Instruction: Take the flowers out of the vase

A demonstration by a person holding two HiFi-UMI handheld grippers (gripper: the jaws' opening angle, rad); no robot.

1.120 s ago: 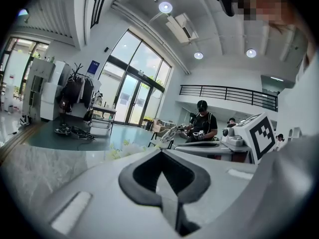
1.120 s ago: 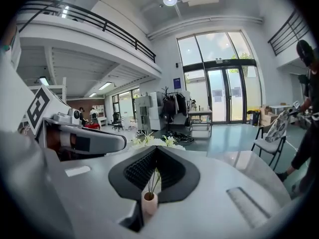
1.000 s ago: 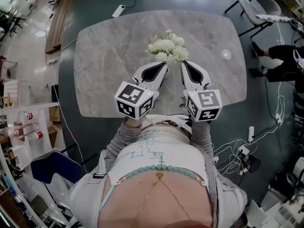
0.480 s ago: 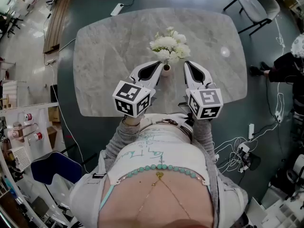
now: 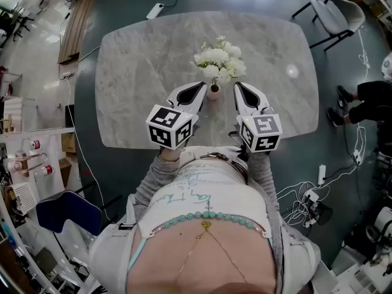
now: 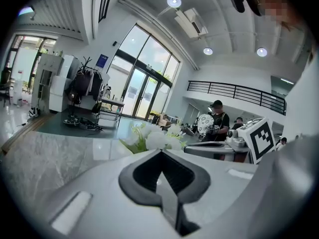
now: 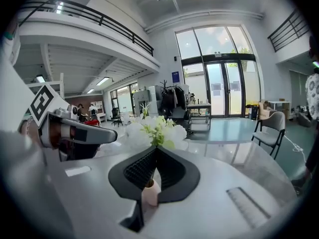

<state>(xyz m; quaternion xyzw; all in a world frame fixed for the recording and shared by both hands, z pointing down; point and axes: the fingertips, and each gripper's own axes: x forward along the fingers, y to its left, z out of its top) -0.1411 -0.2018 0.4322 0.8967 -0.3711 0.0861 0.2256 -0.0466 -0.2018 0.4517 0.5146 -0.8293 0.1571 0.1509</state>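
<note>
White flowers point(image 5: 217, 59) stand upright in a small pale vase point(image 5: 213, 91) on the marble table point(image 5: 135, 60). My left gripper point(image 5: 204, 84) hangs just left of the vase, my right gripper point(image 5: 236, 84) just right of it. Both are shut and hold nothing. In the left gripper view the flowers point(image 6: 152, 138) rise beyond the closed tips of the left gripper point(image 6: 160, 151). In the right gripper view the vase point(image 7: 149, 192) shows through the gap behind the right gripper's point(image 7: 155, 148) meeting tips, with the flowers point(image 7: 157, 130) above. Neither gripper touches the vase.
A chair point(image 5: 334, 14) stands off the table's far right corner. A person point(image 5: 373, 97) is on the floor to the right, near cables point(image 5: 306, 195). A power strip point(image 5: 155, 11) lies beyond the table. Shelving point(image 5: 30, 164) lines the left side.
Both grippers have sunk a little toward the table, still shut. The vase, hidden behind the tips a second ago, now shows between them. The person at the right has shifted.
</note>
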